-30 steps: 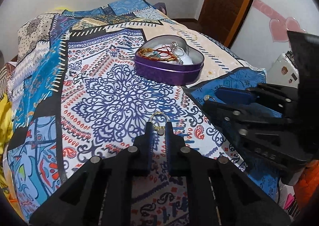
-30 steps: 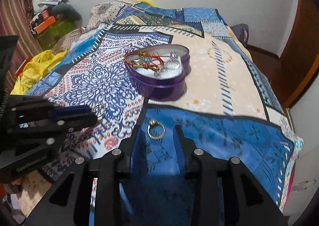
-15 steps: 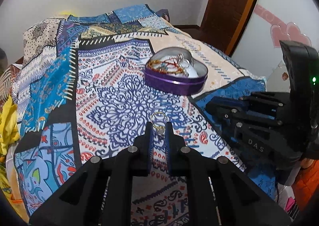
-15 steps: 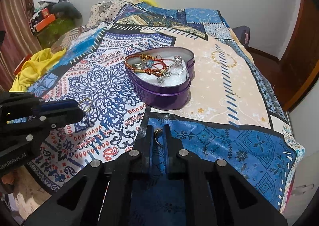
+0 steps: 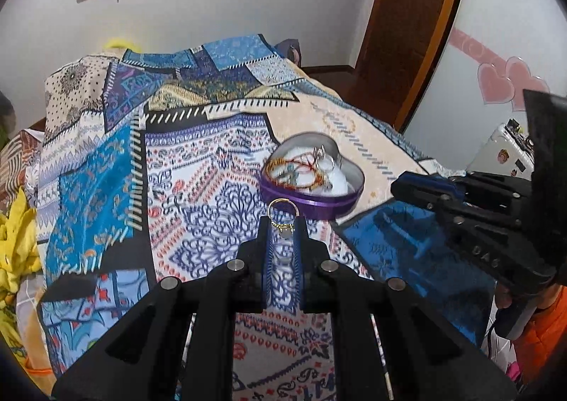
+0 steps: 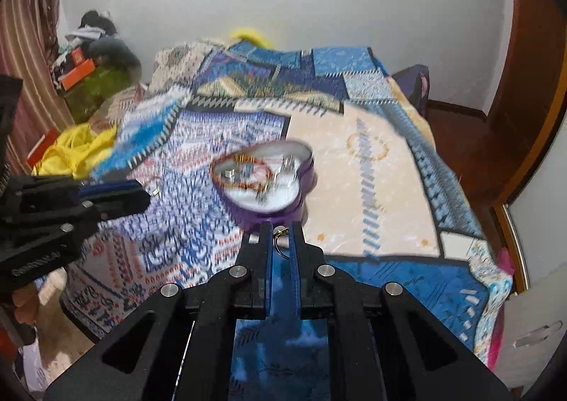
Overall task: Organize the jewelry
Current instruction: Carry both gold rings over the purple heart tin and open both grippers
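A purple heart-shaped tin [image 5: 312,202] holding bracelets and rings sits on the patterned bedspread [image 5: 198,188]; it also shows in the right wrist view [image 6: 269,213], blurred. My left gripper [image 5: 282,224] is shut on a gold ring [image 5: 281,208], held above the bed just in front of the tin. My right gripper [image 6: 281,229] is shut on another gold ring [image 6: 280,241], also raised in front of the tin. The right gripper shows at the right of the left wrist view [image 5: 471,202], and the left gripper shows at the left of the right wrist view [image 6: 113,195].
Yellow cloth [image 6: 74,149] lies at the bed's left side. A brown wooden door [image 5: 411,25] stands past the bed's far right corner. A pile of clutter [image 6: 92,68] sits by the wall. A white case [image 5: 503,153] stands at the right.
My right gripper closed on the ring that lay on the blue patch and lifted it. Both grippers have risen, each with a ring, and the views tilted up.
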`<state>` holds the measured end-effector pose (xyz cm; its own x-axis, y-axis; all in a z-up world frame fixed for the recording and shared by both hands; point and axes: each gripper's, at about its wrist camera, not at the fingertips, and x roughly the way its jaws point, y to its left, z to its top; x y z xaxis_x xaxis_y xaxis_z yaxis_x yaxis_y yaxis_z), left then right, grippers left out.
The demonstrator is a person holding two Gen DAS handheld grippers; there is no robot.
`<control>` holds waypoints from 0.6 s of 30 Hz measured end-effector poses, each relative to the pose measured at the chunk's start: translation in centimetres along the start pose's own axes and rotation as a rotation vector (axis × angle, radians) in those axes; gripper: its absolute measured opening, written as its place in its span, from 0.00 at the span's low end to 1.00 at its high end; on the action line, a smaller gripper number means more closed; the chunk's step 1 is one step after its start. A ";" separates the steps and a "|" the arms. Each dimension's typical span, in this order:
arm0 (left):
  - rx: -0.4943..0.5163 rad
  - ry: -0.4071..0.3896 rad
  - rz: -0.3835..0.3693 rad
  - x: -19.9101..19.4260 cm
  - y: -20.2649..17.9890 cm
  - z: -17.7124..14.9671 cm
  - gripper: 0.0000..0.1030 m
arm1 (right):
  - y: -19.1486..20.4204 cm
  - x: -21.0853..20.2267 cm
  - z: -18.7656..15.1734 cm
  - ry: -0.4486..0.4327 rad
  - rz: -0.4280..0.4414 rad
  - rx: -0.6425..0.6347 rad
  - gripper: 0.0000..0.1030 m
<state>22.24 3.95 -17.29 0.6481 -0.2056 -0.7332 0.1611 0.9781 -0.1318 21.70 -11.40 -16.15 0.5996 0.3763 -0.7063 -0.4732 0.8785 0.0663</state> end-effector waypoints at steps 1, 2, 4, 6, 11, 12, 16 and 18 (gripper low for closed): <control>0.001 -0.005 0.000 0.0 0.0 0.3 0.10 | 0.0 -0.2 0.3 -0.010 0.001 0.001 0.08; 0.003 -0.010 -0.001 0.0 -0.1 0.6 0.10 | 0.0 -0.4 0.7 -0.022 0.001 0.002 0.08; 0.007 -0.022 -0.003 -0.1 -0.2 1.3 0.10 | 0.0 -0.6 1.4 -0.044 0.006 0.002 0.08; 0.009 -0.032 -0.006 0.0 -0.2 1.8 0.10 | 0.1 -0.8 1.9 -0.061 0.010 0.003 0.08; 0.014 -0.052 -0.015 0.2 -0.4 3.1 0.10 | 0.2 -1.0 2.9 -0.096 0.026 0.004 0.08; 0.017 -0.056 -0.016 0.3 -0.5 3.4 0.10 | 0.3 -0.9 3.2 -0.102 0.029 0.003 0.08; 0.020 -0.065 -0.024 0.7 -0.6 4.1 0.10 | 0.3 -0.9 3.7 -0.119 0.041 0.001 0.08; 0.020 -0.066 -0.028 1.1 -0.6 4.4 0.10 | 0.3 -0.8 3.9 -0.123 0.045 0.002 0.08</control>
<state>26.14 2.98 -15.06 0.6905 -0.2353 -0.6839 0.1947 0.9712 -0.1376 23.58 -10.28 -12.83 0.6525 0.4485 -0.6108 -0.5004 0.8603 0.0972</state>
